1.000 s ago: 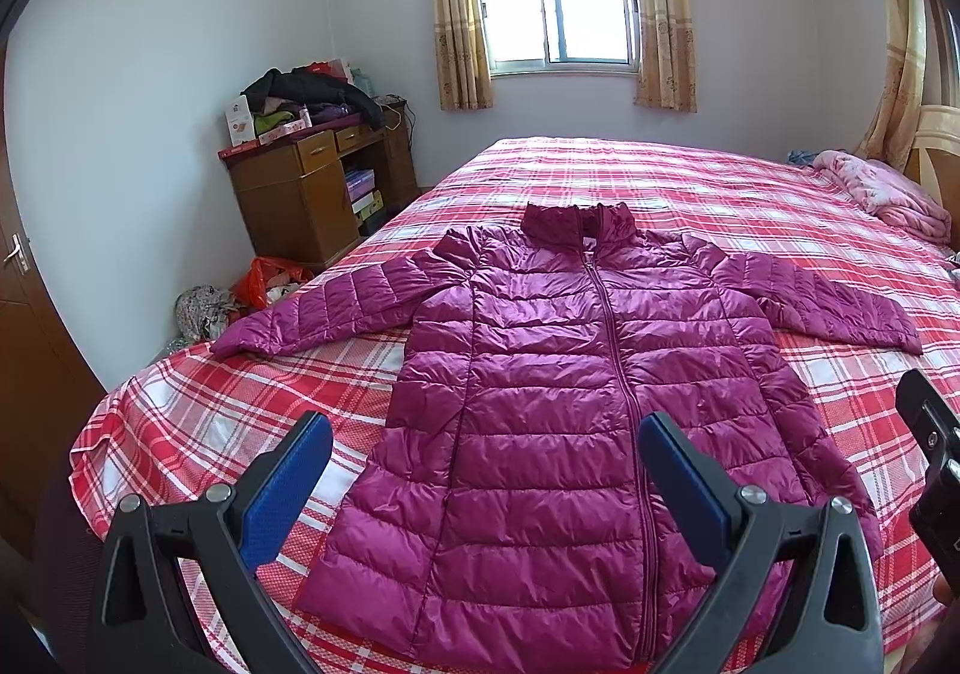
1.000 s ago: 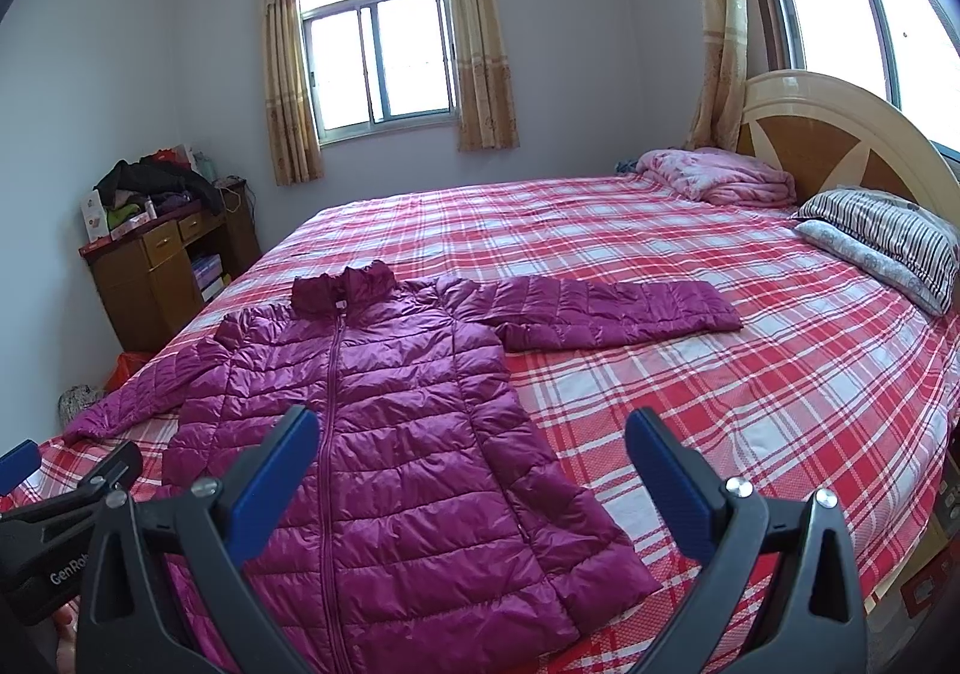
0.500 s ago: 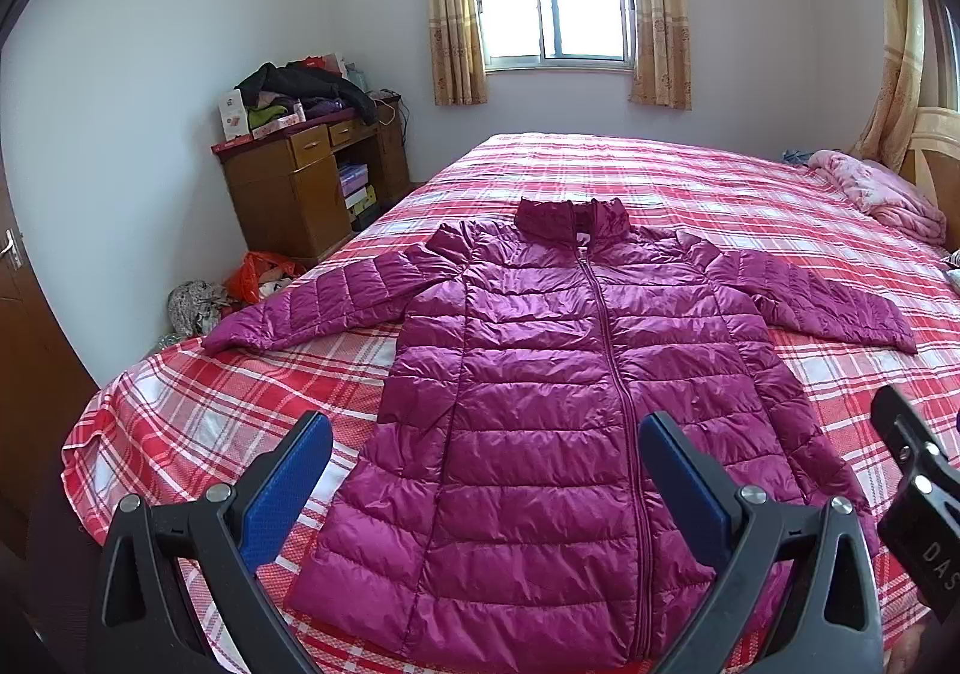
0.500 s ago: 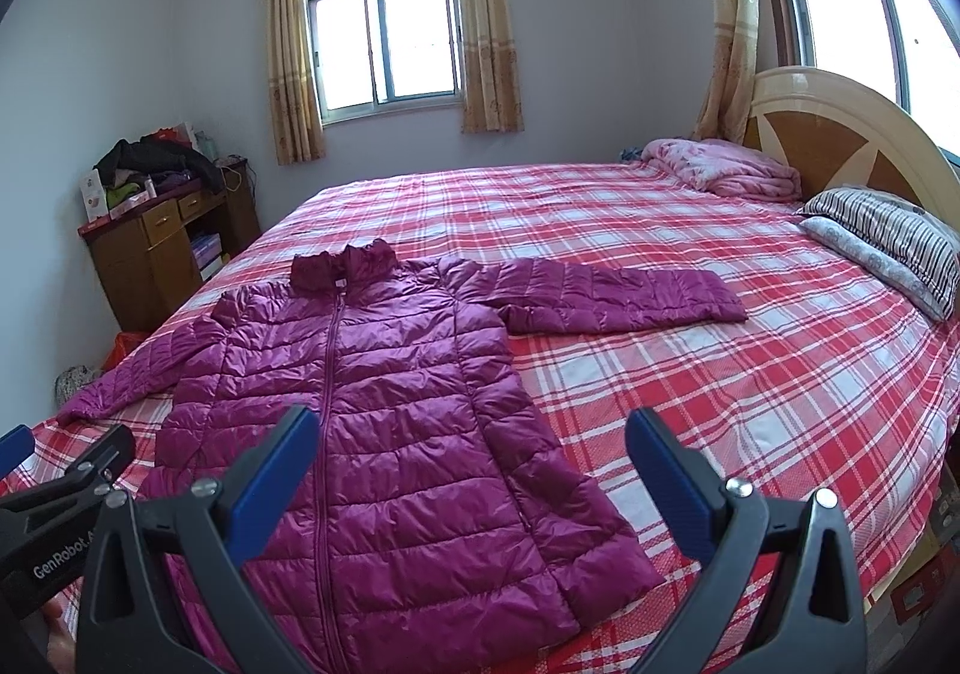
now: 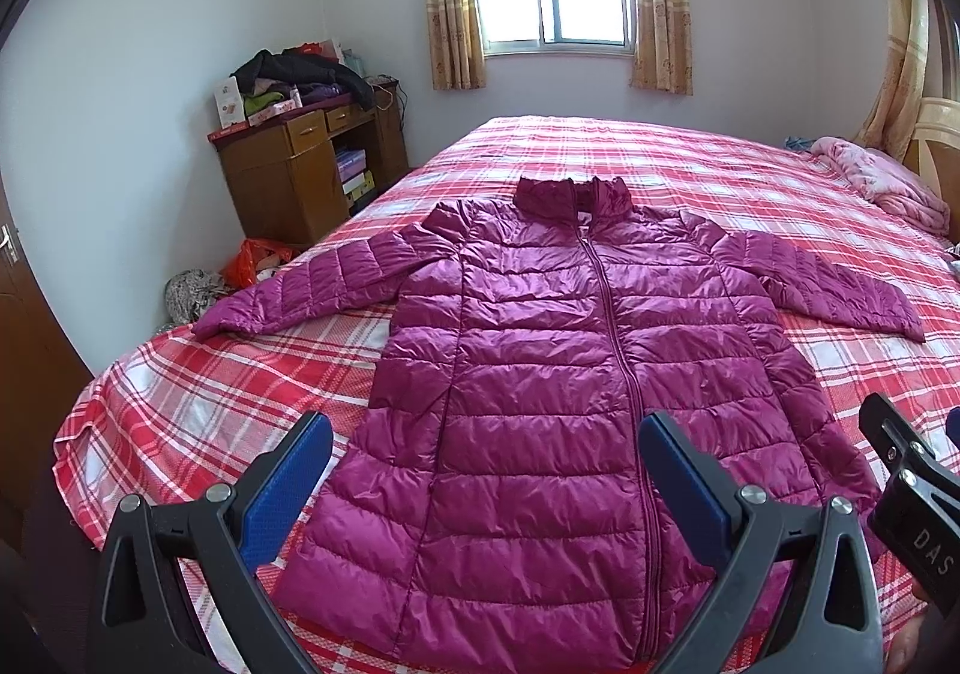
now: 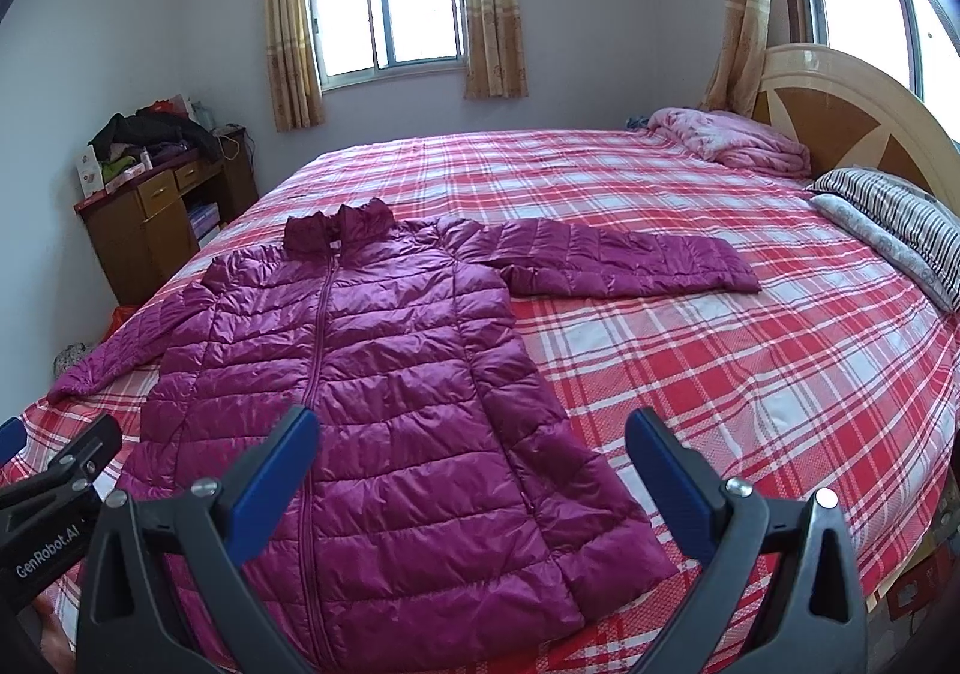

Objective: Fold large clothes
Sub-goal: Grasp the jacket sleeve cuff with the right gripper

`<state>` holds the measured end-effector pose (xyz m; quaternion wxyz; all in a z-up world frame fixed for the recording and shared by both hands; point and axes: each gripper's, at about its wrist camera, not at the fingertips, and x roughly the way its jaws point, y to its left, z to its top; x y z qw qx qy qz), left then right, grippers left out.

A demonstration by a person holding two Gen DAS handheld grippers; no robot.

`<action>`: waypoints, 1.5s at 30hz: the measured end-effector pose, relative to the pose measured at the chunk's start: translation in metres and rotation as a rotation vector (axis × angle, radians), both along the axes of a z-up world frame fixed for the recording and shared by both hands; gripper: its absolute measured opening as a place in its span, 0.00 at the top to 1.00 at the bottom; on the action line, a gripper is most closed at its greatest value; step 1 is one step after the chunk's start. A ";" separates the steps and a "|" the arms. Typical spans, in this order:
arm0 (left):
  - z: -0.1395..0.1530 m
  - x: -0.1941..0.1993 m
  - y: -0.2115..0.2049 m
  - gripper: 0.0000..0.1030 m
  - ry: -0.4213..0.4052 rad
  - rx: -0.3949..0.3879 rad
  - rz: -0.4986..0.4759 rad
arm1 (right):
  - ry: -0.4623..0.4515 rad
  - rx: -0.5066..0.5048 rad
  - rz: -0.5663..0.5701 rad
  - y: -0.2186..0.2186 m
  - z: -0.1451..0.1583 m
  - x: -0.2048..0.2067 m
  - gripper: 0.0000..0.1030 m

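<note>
A magenta puffer jacket (image 5: 558,374) is lying flat, zipped, on the plaid bed (image 6: 690,350). Both the left gripper (image 5: 483,470), lettered "GenRobot.AI", and the right gripper (image 6: 471,464), lettered "DAS", are hovering with jaws spread wide, holding nothing.

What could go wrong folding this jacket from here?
1. The jacket is puffy and shiny; thin pinches by the open left gripper or right gripper may slip, and folds could spring back.
2. Its left sleeve ends near the bed edge and could slide off if dragged.
3. Its hem lies at the near edge, so pulling toward the person may tug it off.
</note>
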<state>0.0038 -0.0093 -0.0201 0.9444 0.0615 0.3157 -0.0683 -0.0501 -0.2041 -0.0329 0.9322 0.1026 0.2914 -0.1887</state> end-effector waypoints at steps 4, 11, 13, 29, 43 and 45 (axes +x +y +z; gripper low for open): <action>-0.018 0.015 0.004 0.01 0.043 -0.049 -0.029 | 0.034 0.060 -0.004 -0.027 -0.020 0.010 0.00; -0.054 0.072 0.024 0.01 0.168 -0.079 0.008 | 0.060 0.166 -0.087 -0.121 -0.041 0.028 0.15; -0.054 0.094 0.033 0.01 0.187 -0.107 0.009 | 0.056 0.221 -0.141 -0.163 -0.040 0.034 0.18; -0.072 0.227 0.058 0.01 0.099 -0.134 0.110 | 0.045 0.401 -0.612 -0.392 -0.081 0.098 0.32; -0.115 0.236 0.054 0.01 0.109 -0.016 0.064 | 0.176 0.133 -0.595 -0.369 -0.070 0.137 0.88; -0.112 0.232 0.052 0.01 0.083 -0.015 0.051 | 0.135 0.067 -0.566 -0.351 -0.048 0.140 0.88</action>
